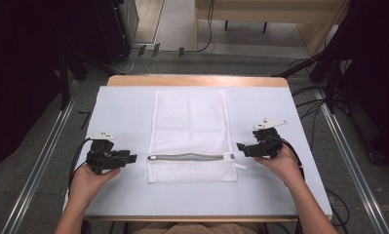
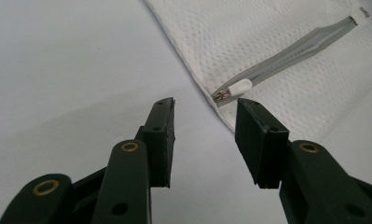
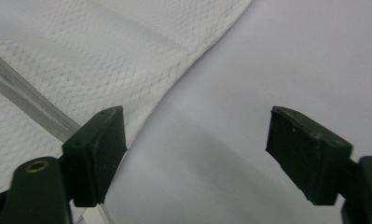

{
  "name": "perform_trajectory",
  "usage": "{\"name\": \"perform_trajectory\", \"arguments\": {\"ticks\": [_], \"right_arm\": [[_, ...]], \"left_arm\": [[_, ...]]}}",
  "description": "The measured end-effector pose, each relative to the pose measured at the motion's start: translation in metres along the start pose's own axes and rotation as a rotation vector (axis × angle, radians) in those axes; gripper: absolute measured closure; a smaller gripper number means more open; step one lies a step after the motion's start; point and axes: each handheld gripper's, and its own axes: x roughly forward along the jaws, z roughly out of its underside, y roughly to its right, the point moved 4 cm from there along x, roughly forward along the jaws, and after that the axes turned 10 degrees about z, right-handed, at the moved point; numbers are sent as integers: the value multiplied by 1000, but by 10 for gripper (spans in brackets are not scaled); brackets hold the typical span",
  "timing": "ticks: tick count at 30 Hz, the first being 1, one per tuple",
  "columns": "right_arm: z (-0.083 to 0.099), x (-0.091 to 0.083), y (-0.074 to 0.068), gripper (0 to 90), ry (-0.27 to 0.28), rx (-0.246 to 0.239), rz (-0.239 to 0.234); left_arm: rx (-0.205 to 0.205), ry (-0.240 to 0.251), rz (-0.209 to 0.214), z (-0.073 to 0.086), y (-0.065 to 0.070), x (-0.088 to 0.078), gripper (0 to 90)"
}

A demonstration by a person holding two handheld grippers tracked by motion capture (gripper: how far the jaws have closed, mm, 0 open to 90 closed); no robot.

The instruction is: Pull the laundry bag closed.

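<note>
A white mesh laundry bag (image 1: pixel 189 131) lies flat in the middle of the table, with a grey zipper (image 1: pixel 189 157) running across it near its front end. The zipper's white pull (image 2: pixel 238 87) sits at the bag's left end, just ahead of my left gripper (image 2: pixel 204 112). My left gripper (image 1: pixel 132 158) rests left of the bag, open, with nothing between its jaws. My right gripper (image 1: pixel 241 146) is at the bag's right edge, open and empty; in the right gripper view (image 3: pixel 195 123) the bag's edge (image 3: pixel 127 70) and zipper (image 3: pixel 30 109) lie beside its left jaw.
The table (image 1: pixel 119 112) is covered in white, with a wooden edge (image 1: pixel 197 80) at the far side. Metal rails (image 1: pixel 41 161) run along the floor on both sides, and cables (image 1: pixel 309 105) lie at the right. A wooden bench (image 1: pixel 270 14) stands beyond the table.
</note>
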Motion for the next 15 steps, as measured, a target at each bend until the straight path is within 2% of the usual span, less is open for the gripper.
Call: {"name": "perform_trajectory", "arguments": {"ticks": [2, 3, 6, 7, 8, 10, 13, 15], "right_arm": [[0, 0, -1, 240, -8, -6, 2], [0, 1, -5, 307, -21, -13, -15], [0, 2, -8, 331, -35, -17, -26], [-1, 3, -10, 350, -40, -26, -33], [-1, 3, -11, 364, -38, -26, -35], [-2, 2, -10, 394, -32, -26, -34], [-3, 2, -9, 414, -30, -10, -40], [-4, 2, -6, 432, -37, 22, -59]], "left_arm": [[5, 1, 4, -1, 0, 0, 542], [6, 3, 4, -1, 0, -1, 522], [-2, -1, 12, -1, -1, 1, 515], [-26, 0, 17, -3, -2, 1, 490], [-22, 0, 38, -4, -2, 1, 457], [-17, 11, 31, -5, -3, 0, 460], [-18, 15, 32, -6, -5, 0, 464], [-28, 13, 29, -6, -8, 1, 463]]}}
